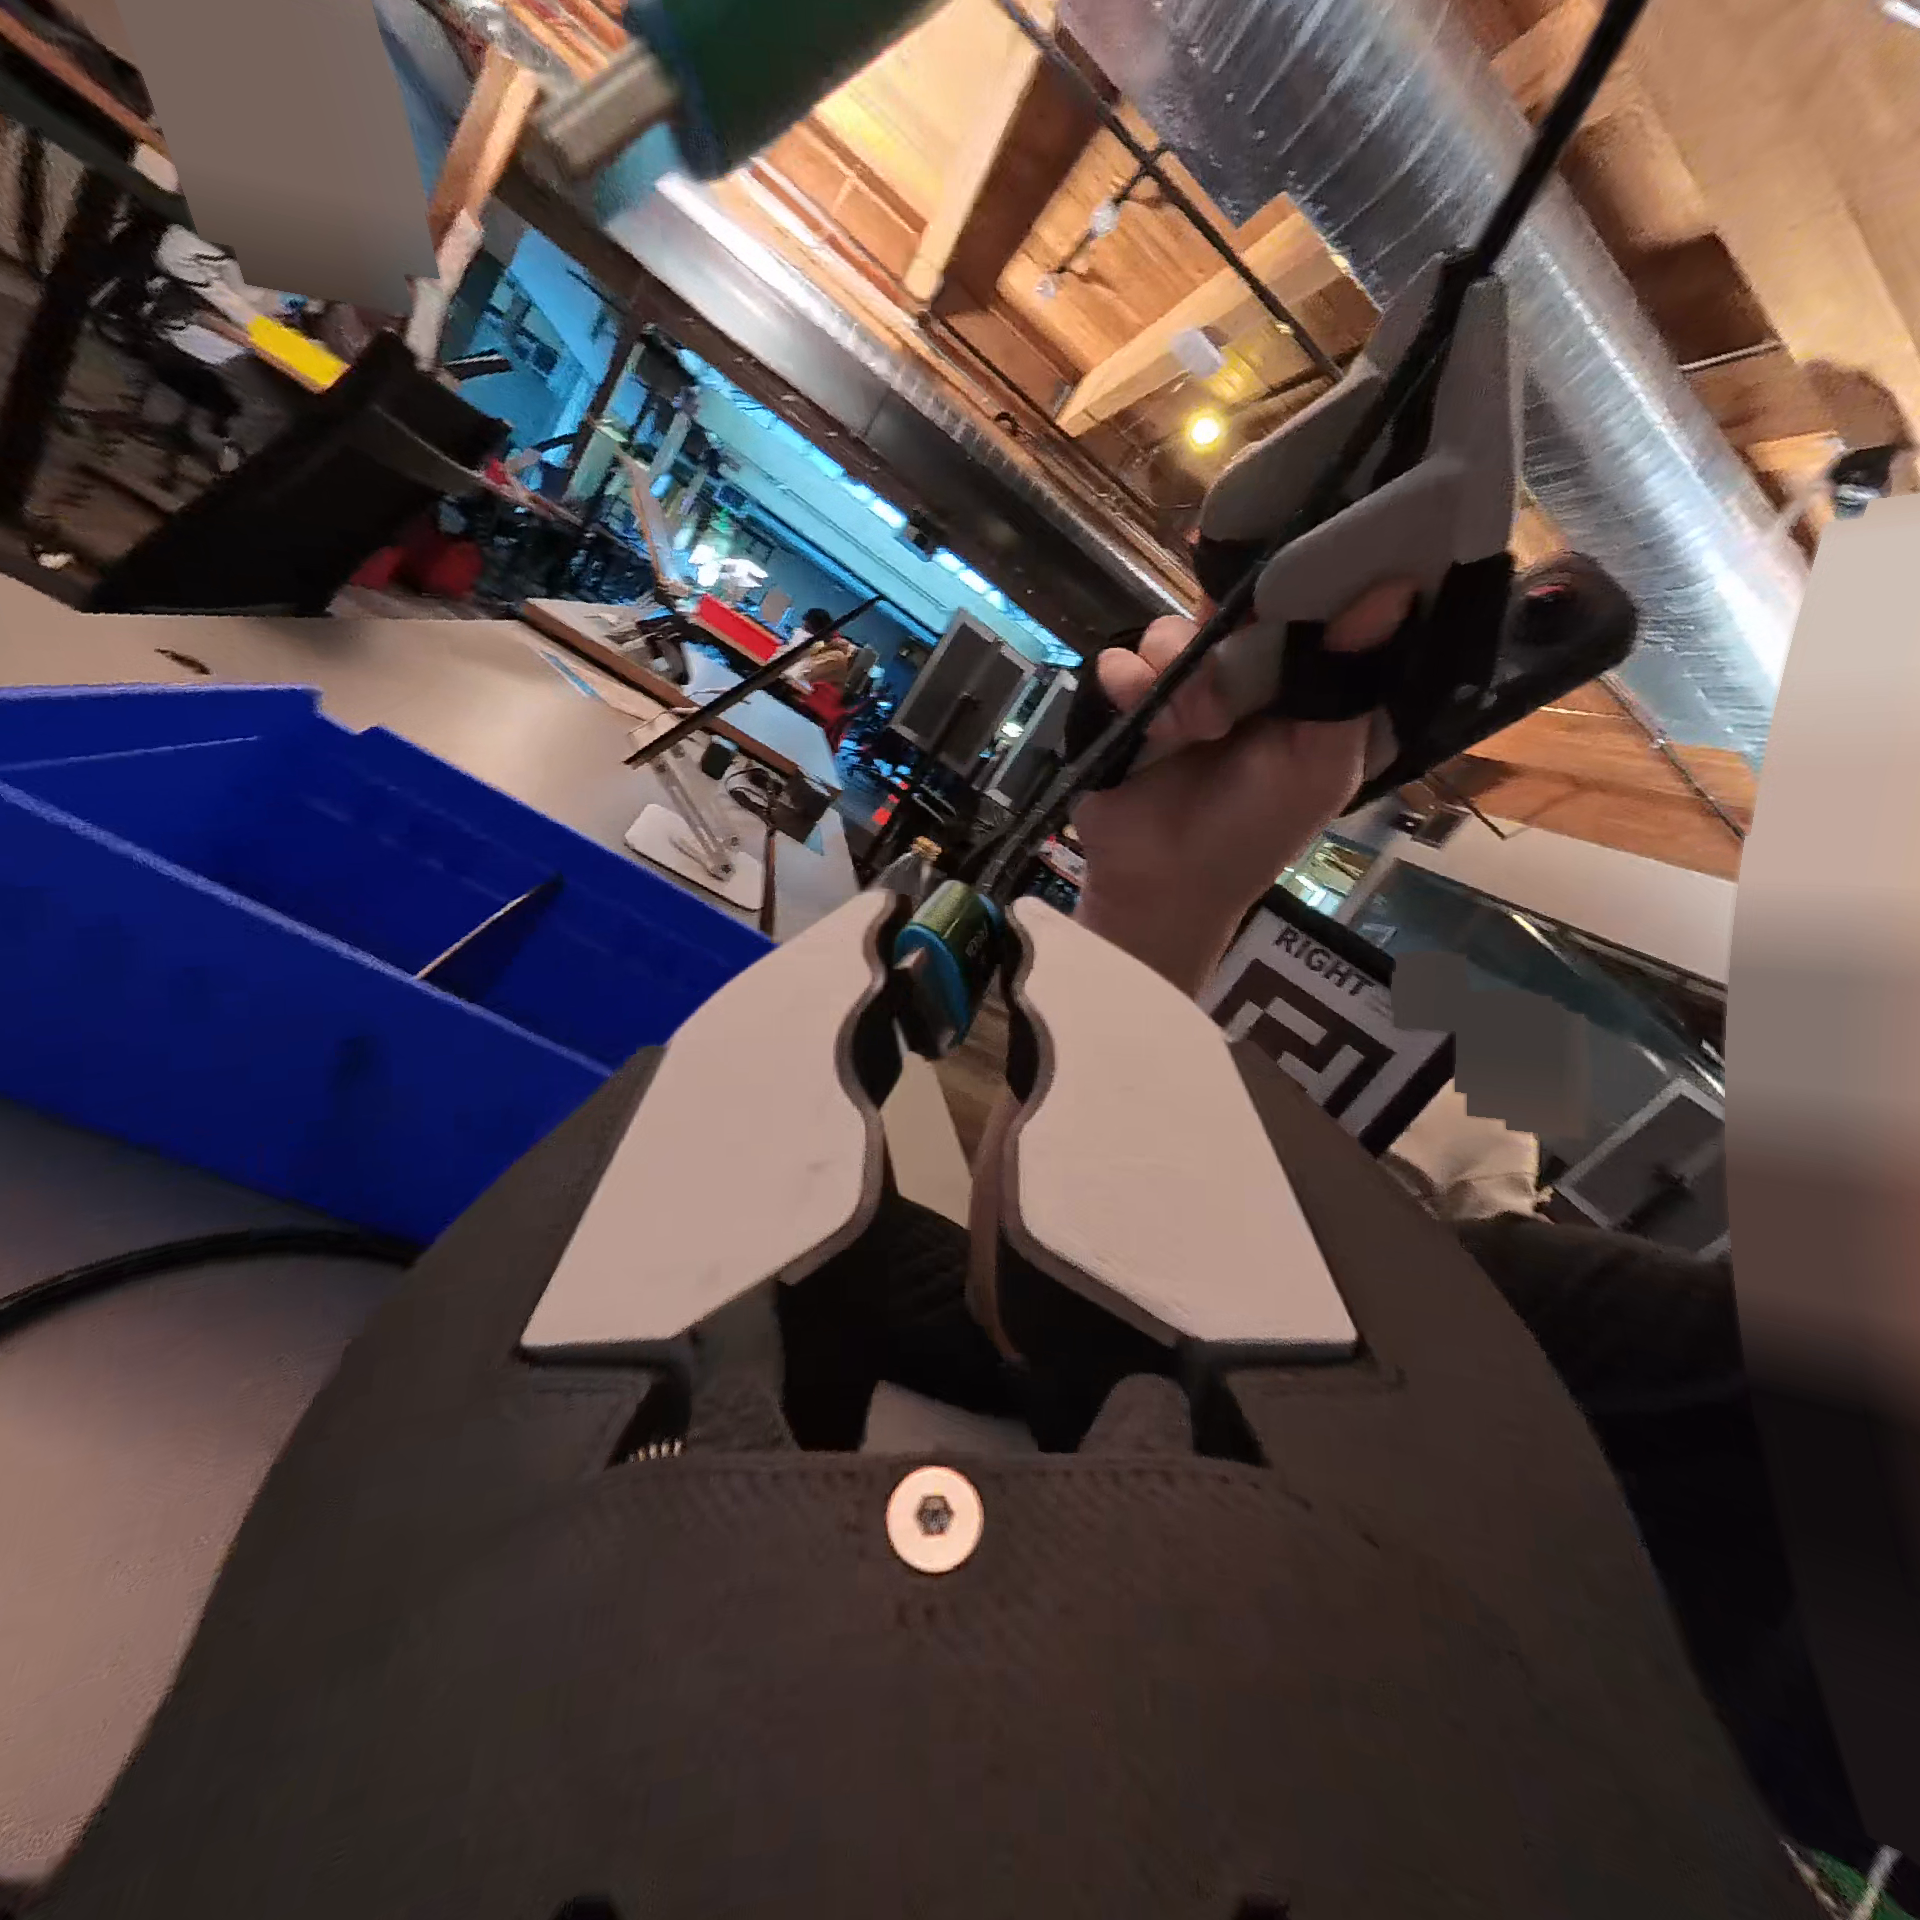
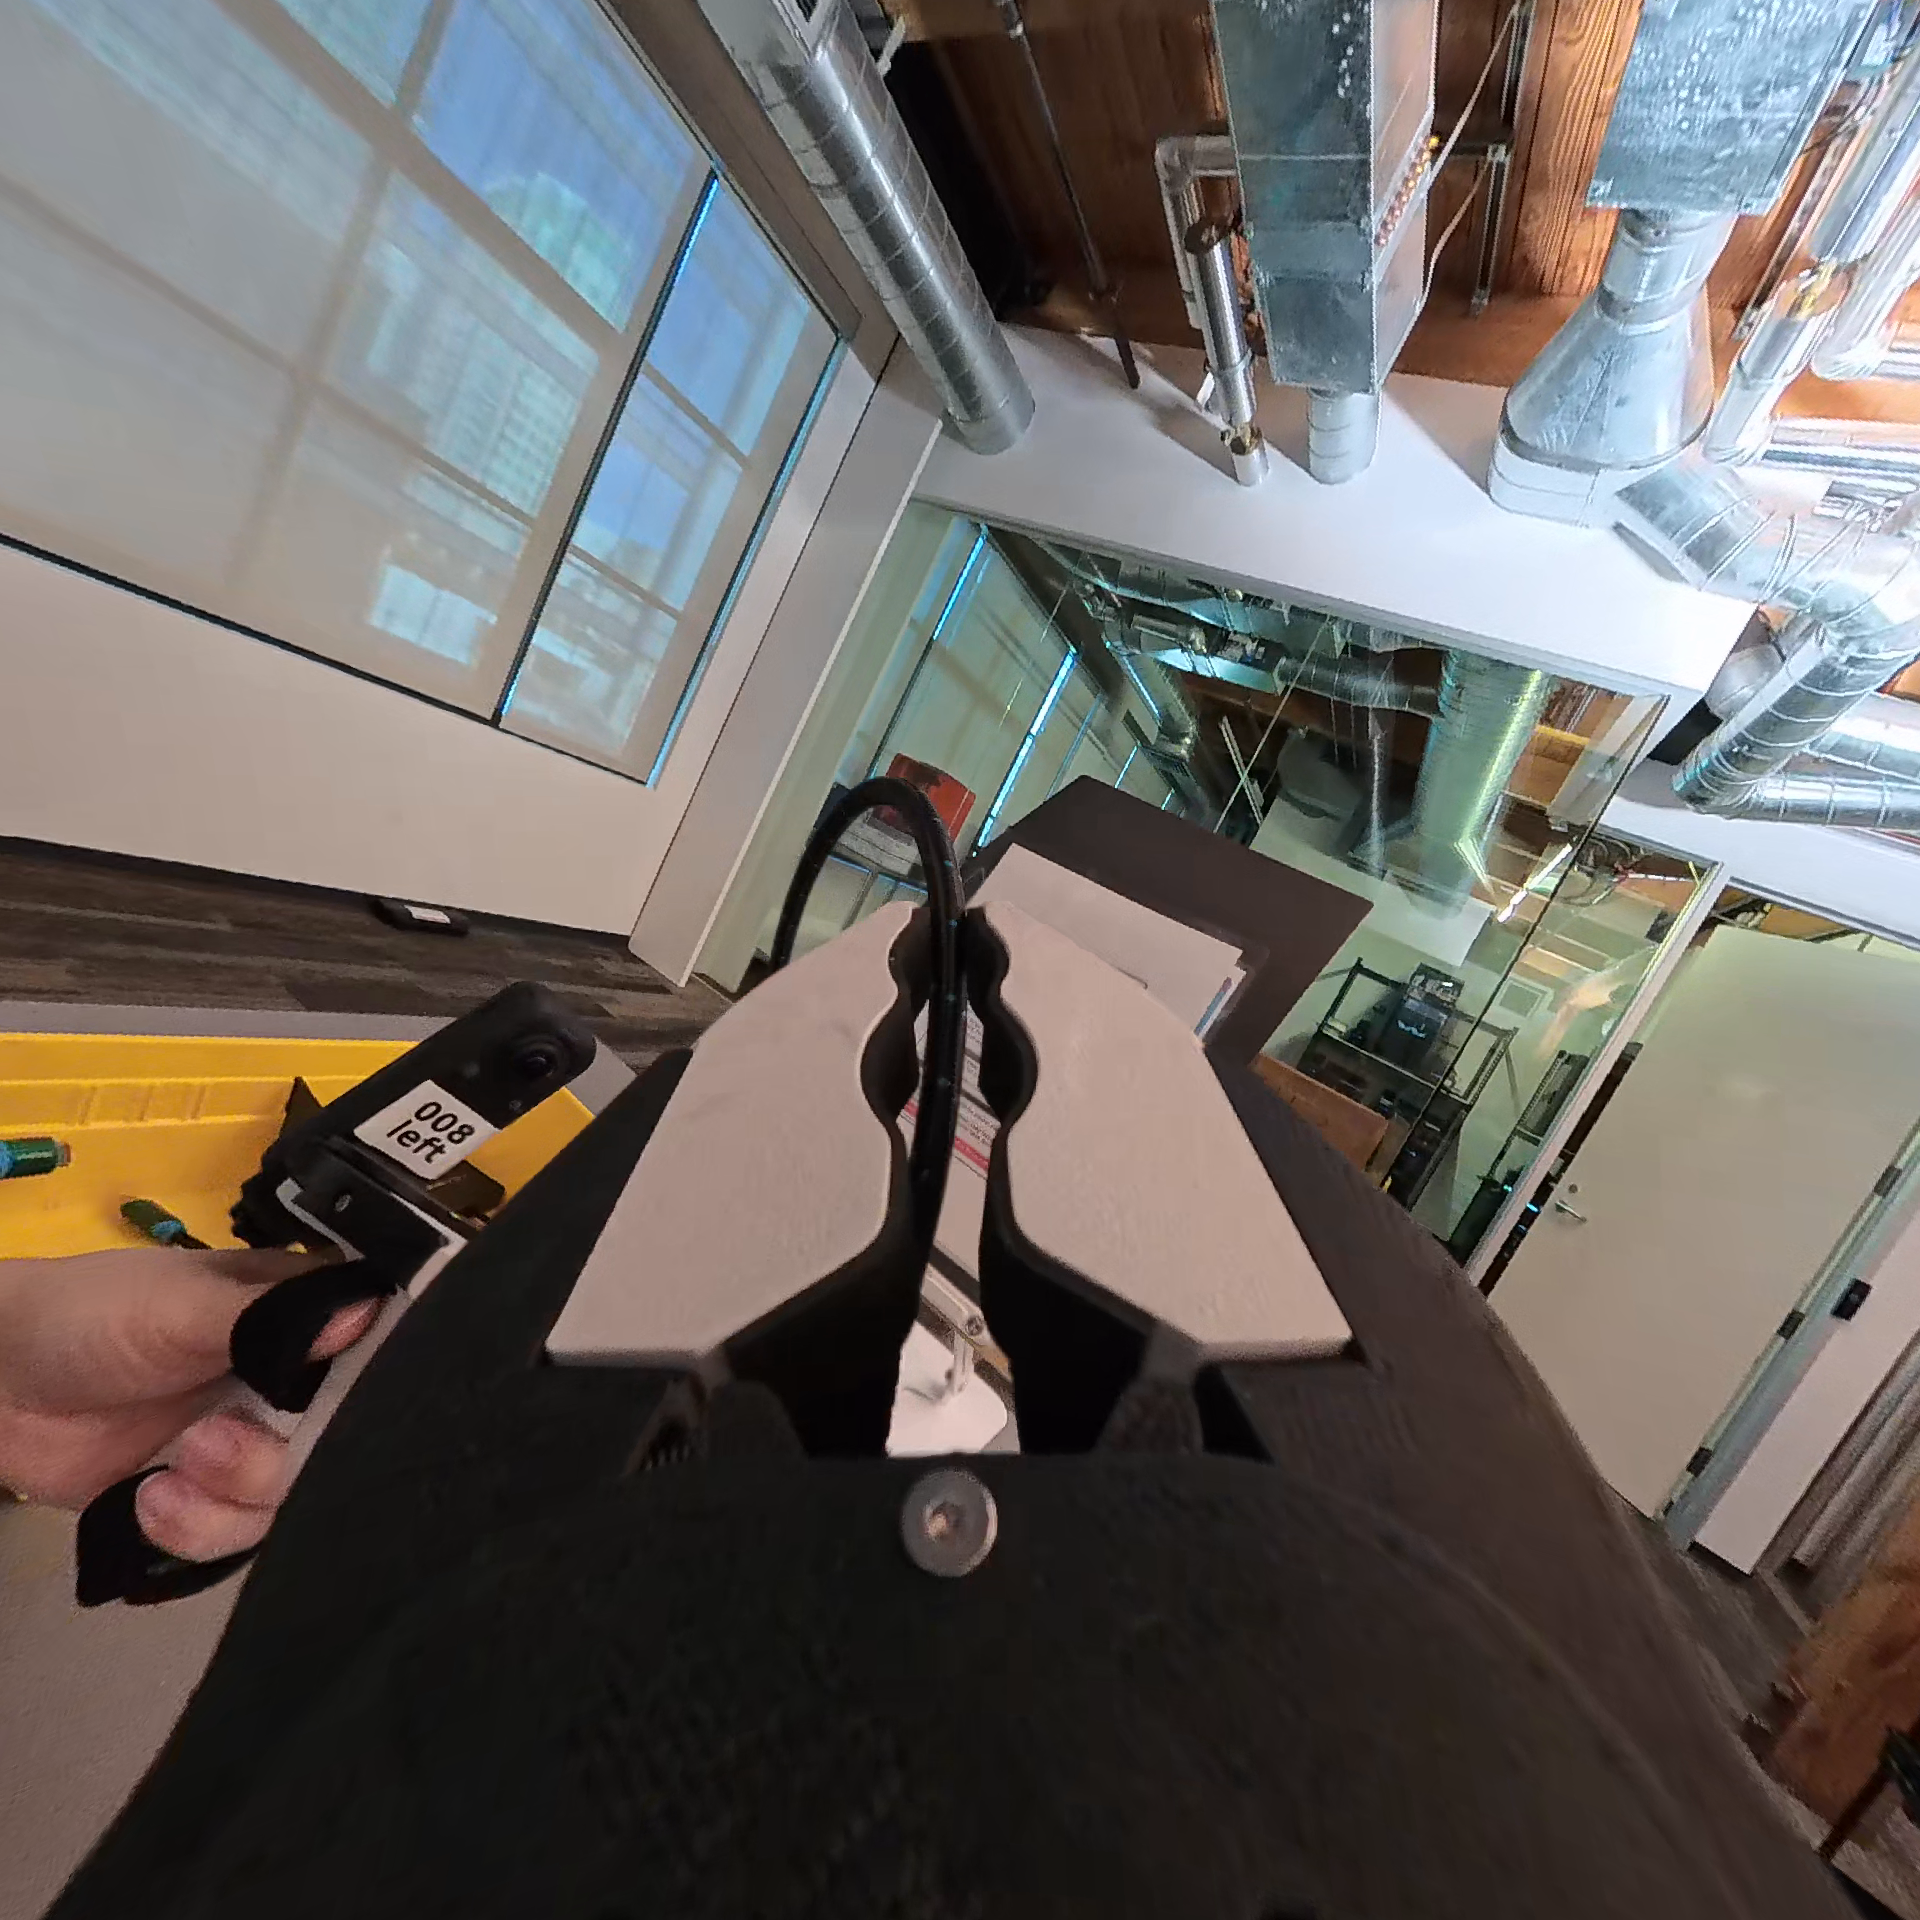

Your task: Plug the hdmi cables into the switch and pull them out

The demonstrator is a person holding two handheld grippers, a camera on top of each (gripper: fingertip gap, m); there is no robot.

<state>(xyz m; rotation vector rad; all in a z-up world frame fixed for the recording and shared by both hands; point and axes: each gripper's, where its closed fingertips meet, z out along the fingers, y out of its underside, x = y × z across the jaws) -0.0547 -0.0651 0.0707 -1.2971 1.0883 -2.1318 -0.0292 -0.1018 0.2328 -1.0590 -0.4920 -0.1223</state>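
In the left wrist view my left gripper (image 1: 951,914) is shut on a green and blue HDMI plug (image 1: 940,977) held between its tips. Its black cable (image 1: 1164,675) runs up and to the right to my right gripper (image 1: 1449,343), which a hand holds high. In the right wrist view my right gripper (image 2: 945,920) is shut on the black cable (image 2: 935,1081), which loops above the tips (image 2: 862,821). A second green plug with a metal tip (image 1: 727,73) hangs blurred at the top of the left wrist view. I cannot make out the switch.
A blue bin (image 1: 312,914) stands on the grey table (image 1: 125,1455) to the left, with a black cable (image 1: 156,1262) lying in front of it. A yellow bin (image 2: 156,1101) holds green plugs (image 2: 31,1155). The hand-held body of the left gripper (image 2: 416,1132) is close on the left. About 15 cm separates my left fingertips from my right.
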